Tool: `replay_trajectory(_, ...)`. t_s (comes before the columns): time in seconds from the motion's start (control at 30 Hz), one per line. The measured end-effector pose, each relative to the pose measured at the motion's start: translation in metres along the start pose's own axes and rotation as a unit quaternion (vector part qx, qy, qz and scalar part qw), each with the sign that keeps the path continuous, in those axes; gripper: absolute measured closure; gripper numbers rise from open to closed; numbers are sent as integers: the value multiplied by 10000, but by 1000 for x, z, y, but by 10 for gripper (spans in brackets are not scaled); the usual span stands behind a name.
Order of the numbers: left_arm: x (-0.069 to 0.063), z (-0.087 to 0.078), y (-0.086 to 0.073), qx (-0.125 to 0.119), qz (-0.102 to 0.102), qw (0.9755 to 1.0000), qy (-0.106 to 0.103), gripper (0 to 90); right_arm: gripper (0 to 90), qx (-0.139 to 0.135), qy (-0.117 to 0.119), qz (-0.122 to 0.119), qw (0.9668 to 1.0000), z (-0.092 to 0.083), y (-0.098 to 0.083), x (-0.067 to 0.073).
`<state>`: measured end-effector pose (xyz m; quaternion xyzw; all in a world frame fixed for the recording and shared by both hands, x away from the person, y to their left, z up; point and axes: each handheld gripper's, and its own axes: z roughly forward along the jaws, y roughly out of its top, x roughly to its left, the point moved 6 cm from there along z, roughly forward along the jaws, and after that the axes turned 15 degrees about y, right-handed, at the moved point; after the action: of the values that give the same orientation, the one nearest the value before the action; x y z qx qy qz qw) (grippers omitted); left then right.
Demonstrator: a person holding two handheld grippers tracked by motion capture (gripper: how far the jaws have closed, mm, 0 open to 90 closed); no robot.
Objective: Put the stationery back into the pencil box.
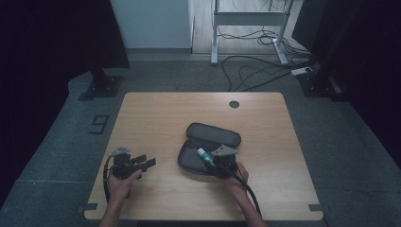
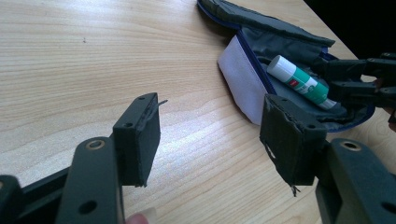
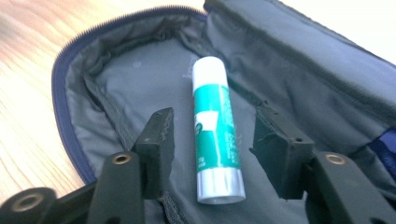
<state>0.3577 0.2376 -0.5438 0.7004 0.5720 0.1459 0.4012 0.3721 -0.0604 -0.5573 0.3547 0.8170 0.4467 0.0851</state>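
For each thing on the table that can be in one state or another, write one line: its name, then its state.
Pencil case: unzipped, lying open on the table.
Glue stick: capped, lying inside the case, between the right gripper's jaws, not pressed by them.
Right gripper: open, jaws apart either side of the stick.
Left gripper: open, nothing between its jaws, over bare table.

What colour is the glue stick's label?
Green with white markings, on a white tube: glue stick, lying in the open pencil case. Clearest in the right gripper view.
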Motion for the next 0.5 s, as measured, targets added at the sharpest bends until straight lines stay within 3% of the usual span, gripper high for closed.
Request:
replay_trajectory(0.4, -2, 2, -2, 52, 40, 10000, -8, 383, 369, -514, -33, -26, 9987, -18, 5, 2)
replay_trajectory(0.5, -4, 3, -3, 59, 60, 10000, -12, 383, 369, -679, 18, 86, 9977, -28, 6, -2)
